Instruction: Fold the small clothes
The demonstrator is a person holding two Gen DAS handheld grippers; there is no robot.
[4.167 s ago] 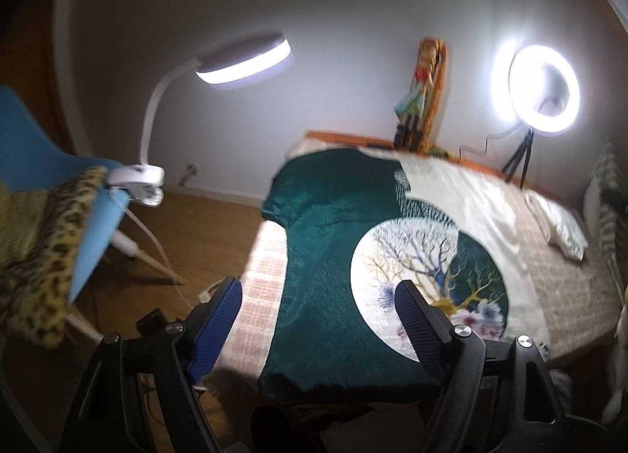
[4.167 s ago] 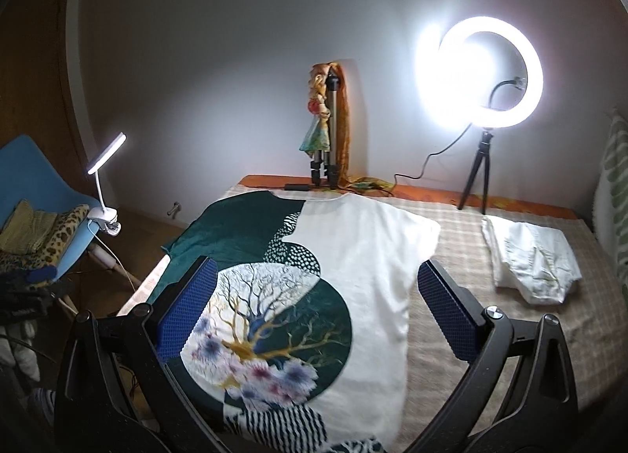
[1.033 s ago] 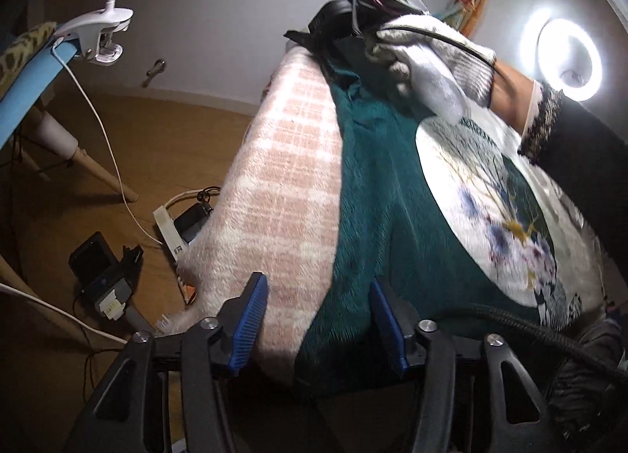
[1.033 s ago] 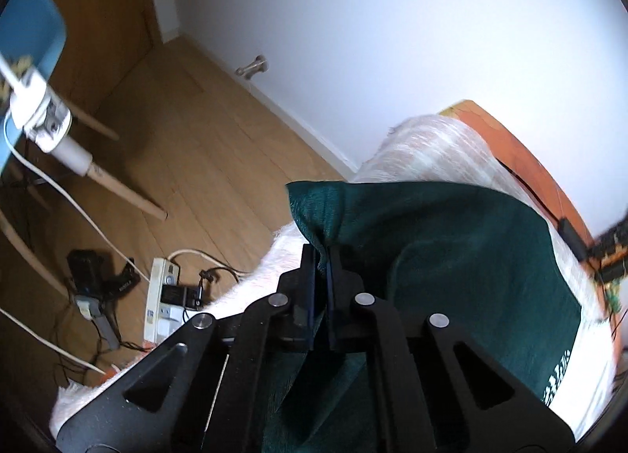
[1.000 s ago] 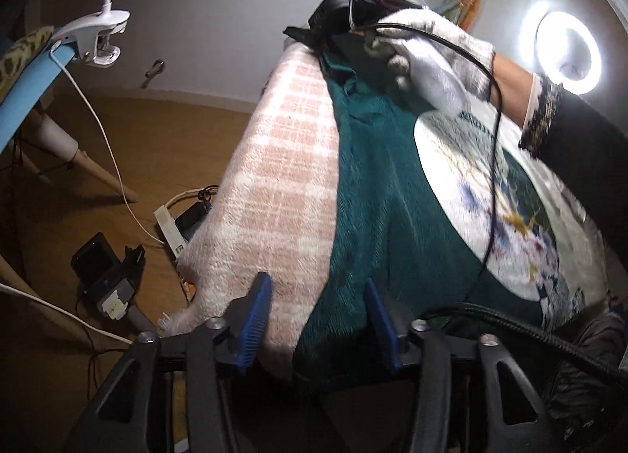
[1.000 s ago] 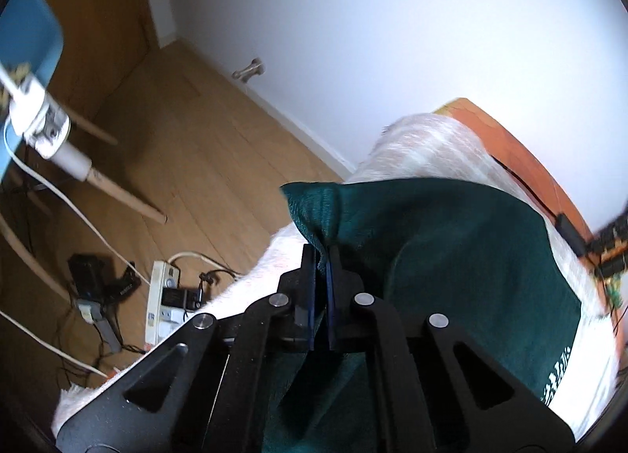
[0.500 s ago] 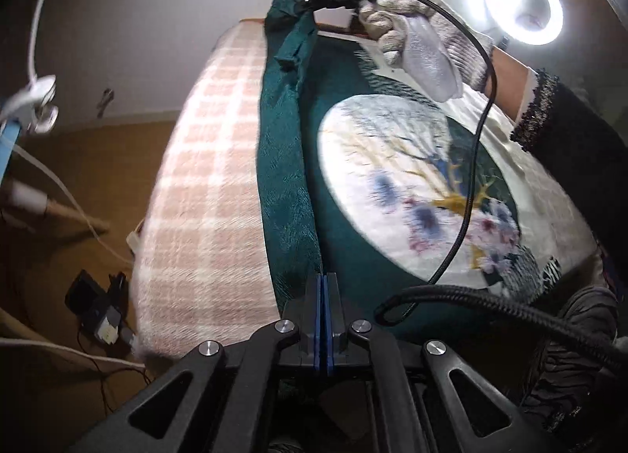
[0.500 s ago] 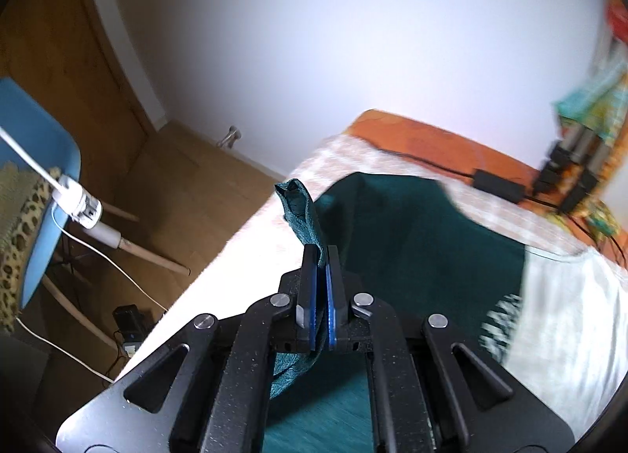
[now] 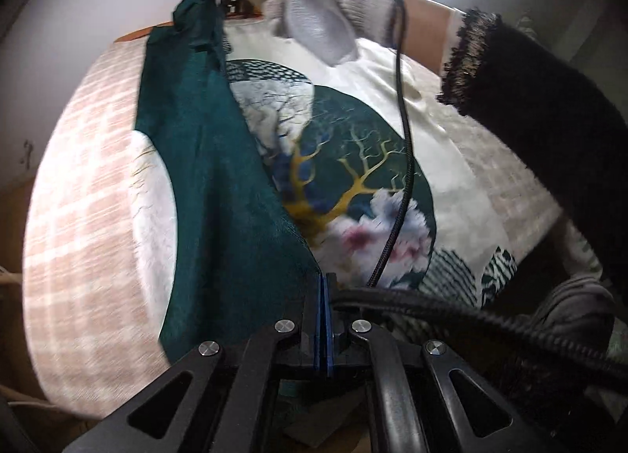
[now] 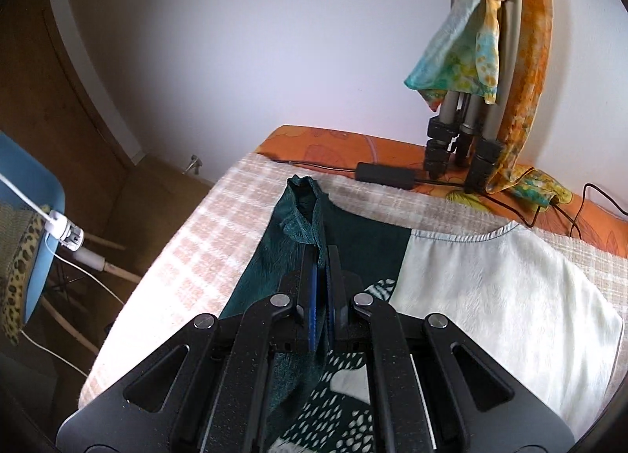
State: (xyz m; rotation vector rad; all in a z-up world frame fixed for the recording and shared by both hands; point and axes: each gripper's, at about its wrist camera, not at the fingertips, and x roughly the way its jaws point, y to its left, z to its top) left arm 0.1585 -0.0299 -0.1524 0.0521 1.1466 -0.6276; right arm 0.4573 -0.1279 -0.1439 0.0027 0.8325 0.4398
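The top (image 9: 219,186) is deep green down one side and cream on the other, printed with a round panel of gold branches, pink-white blossoms and blue flecks. The blanket (image 9: 90,194) is a pale peach-and-white check. Both grippers carry blue pads (image 10: 313,296) on black frames. The scarf (image 10: 467,57) looks turquoise, yellow and orange, perhaps mottled.

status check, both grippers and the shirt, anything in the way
Left gripper shut on shirt hem. Right gripper shut on sleeve. Cable hangs across print.
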